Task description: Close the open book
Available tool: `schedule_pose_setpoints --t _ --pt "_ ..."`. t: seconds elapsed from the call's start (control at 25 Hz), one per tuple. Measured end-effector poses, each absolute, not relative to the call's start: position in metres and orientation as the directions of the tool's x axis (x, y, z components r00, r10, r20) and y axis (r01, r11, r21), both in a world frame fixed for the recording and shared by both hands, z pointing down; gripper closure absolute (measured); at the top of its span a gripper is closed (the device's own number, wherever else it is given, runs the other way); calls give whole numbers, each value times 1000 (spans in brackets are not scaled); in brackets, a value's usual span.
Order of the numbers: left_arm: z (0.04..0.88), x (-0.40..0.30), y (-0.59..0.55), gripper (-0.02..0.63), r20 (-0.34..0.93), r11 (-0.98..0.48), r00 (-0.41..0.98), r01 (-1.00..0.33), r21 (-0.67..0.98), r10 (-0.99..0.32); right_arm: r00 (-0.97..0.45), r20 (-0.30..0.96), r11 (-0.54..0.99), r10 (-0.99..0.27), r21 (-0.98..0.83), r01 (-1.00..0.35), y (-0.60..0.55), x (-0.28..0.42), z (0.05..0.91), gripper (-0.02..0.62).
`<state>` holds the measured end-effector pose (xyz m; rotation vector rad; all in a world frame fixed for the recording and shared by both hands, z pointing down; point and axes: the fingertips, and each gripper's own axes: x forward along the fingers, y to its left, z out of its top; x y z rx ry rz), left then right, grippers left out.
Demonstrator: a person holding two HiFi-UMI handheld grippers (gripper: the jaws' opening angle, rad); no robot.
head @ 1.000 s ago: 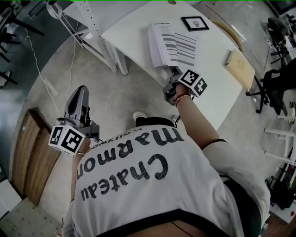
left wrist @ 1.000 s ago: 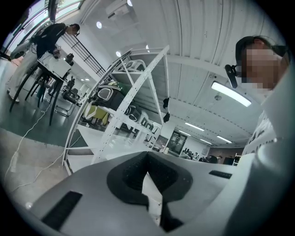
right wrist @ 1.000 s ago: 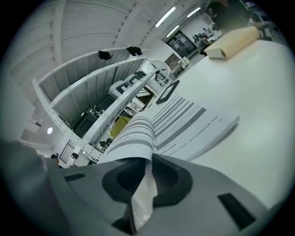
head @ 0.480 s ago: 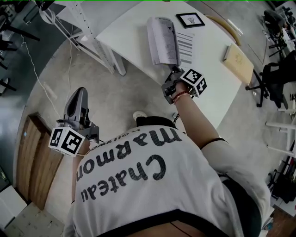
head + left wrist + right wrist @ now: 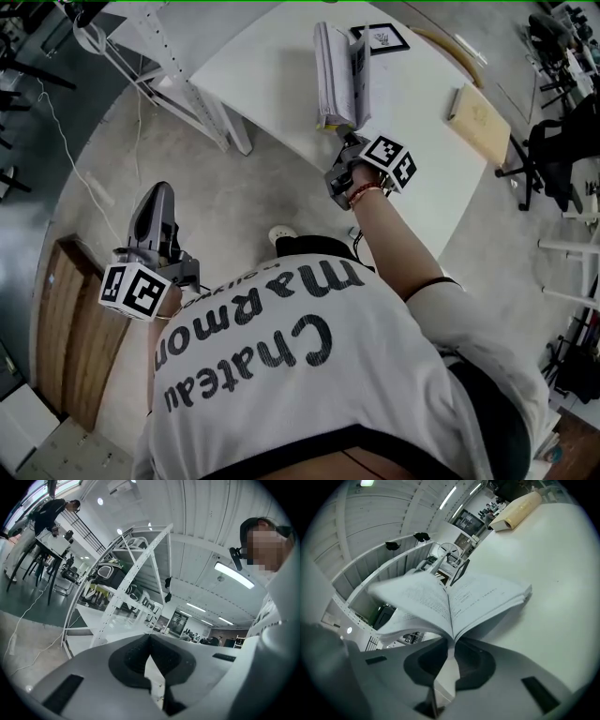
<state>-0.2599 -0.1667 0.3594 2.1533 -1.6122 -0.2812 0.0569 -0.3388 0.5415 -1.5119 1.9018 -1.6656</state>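
An open book [image 5: 336,70] lies near the front edge of the white table [image 5: 262,66]. Its left half stands almost upright, while its right half [image 5: 492,599] lies flat. My right gripper [image 5: 349,139] is at the book's near edge, shut on the raised pages [image 5: 415,604]; in the right gripper view they run down into the jaws [image 5: 449,641]. My left gripper [image 5: 157,195] hangs low over the floor, well to the left of the table. Its jaws [image 5: 150,639] are together and hold nothing.
A small framed picture [image 5: 380,38] lies behind the book, and a tan notebook [image 5: 480,112] [image 5: 516,509] lies at the table's right. A white shelving rack [image 5: 178,66] [image 5: 136,573] stands left of the table. A wooden board [image 5: 70,319] lies on the floor at the left, with office chairs [image 5: 553,141] at the right.
The book's left half has swung up from lying spread to nearly upright, carried by my right gripper as it rolled. The left gripper has stayed put.
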Motion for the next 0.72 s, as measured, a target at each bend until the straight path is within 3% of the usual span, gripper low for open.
schedule_pose_setpoints --t 0.72 --pt "361 -262 -164 583 99 -224 300 -860 460 -949 -483 432 -180 -762 -857 -483 -339 54 543 534"
